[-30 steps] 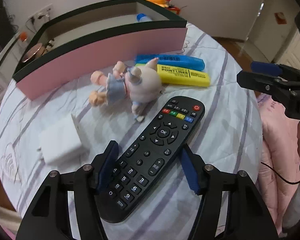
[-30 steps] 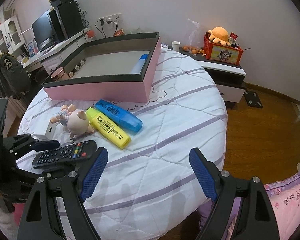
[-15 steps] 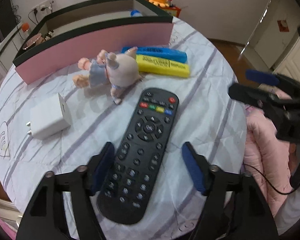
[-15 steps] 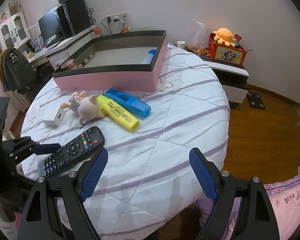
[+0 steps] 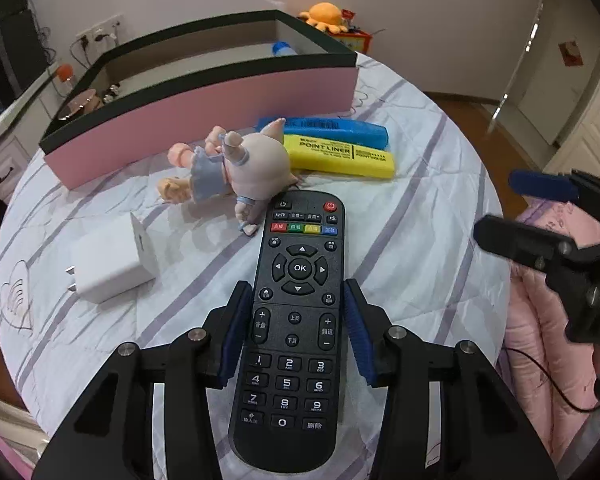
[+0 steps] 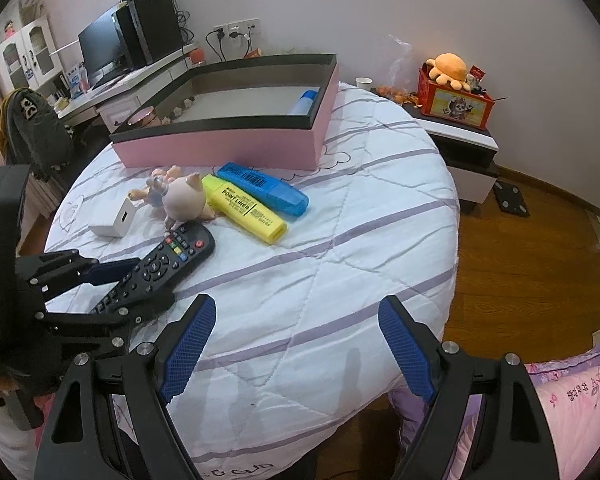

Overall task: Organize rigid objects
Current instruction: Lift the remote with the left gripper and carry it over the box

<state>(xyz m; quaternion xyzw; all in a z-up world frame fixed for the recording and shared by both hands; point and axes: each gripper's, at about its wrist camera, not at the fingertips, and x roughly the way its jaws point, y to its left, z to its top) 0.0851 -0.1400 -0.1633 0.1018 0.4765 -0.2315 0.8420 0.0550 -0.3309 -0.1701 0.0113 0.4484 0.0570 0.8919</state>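
A black remote control (image 5: 296, 300) lies on the white quilted round table, and it also shows in the right wrist view (image 6: 160, 266). My left gripper (image 5: 296, 300) has its blue pads against both sides of the remote's middle, shut on it. A pig figurine (image 5: 244, 168), a yellow highlighter (image 5: 340, 156), a blue highlighter (image 5: 332, 128) and a white charger (image 5: 108, 260) lie beyond it. The pink box (image 5: 204, 120) stands behind them. My right gripper (image 6: 296, 324) is open and empty over the table's front edge.
A blue-capped item (image 6: 304, 102) lies inside the pink box (image 6: 228, 146). A desk with a monitor (image 6: 100, 54) stands at the back left, a nightstand with a red toy box (image 6: 452, 100) at the back right. Wooden floor (image 6: 520, 260) lies to the right.
My left gripper has moved forward along the remote and closed its pads on its sides. The right gripper has stayed open and drawn back slightly.
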